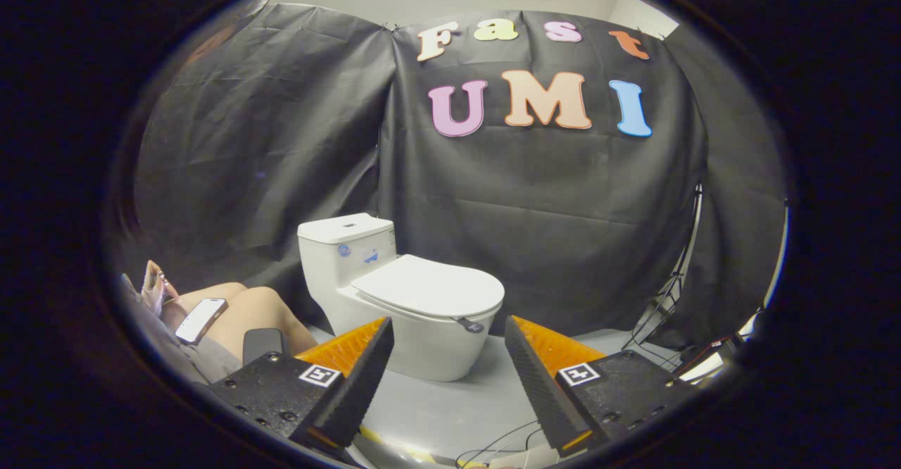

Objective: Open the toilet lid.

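A white toilet stands on the grey floor against the black cloth wall, its tank to the left. The lid lies flat and closed over the bowl. A small dark tab sticks out at the lid's front rim. My gripper is open, well short of the toilet, with nothing between its fingers. The bowl's front shows in the gap between the fingertips, beyond them.
A person sits to the left of the toilet with a phone on a bare knee and a hand raised. Cables lie on the floor just ahead of the fingers. Stand legs and more wires are at the right.
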### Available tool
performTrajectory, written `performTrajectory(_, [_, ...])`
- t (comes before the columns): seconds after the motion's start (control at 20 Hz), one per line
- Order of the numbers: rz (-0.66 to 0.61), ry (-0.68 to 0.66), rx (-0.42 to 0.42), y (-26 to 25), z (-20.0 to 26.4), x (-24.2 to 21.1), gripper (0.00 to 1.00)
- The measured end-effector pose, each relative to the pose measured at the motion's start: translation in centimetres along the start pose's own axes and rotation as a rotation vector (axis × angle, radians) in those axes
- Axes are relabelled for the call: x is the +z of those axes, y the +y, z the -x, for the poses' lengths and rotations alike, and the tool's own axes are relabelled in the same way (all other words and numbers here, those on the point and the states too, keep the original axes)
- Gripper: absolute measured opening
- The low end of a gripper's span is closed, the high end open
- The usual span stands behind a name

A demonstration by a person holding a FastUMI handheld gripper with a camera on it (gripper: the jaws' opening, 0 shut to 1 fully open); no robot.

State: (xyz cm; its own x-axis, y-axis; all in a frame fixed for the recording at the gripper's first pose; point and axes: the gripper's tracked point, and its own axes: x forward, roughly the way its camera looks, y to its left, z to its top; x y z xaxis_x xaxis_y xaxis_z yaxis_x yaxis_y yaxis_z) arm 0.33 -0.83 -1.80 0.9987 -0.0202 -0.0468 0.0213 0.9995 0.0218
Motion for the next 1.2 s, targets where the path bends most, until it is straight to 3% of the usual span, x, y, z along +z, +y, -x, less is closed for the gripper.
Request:
performTrajectory(0.3, [0.039,-0.016,0.051,-0.8,-2.3,4.4,0.97])
performTrajectory(0.5, [-0.020,-0.013,0.085,-2.0,-6.7,8.3,0.97])
performTrajectory(0.65, [-0.028,-0.015,0.052,-3.7,-11.4,10.0,0.97])
performTrajectory(1.2, [-0.031,0.063,-0.122,-9.3,-27.3,3.8,0.97])
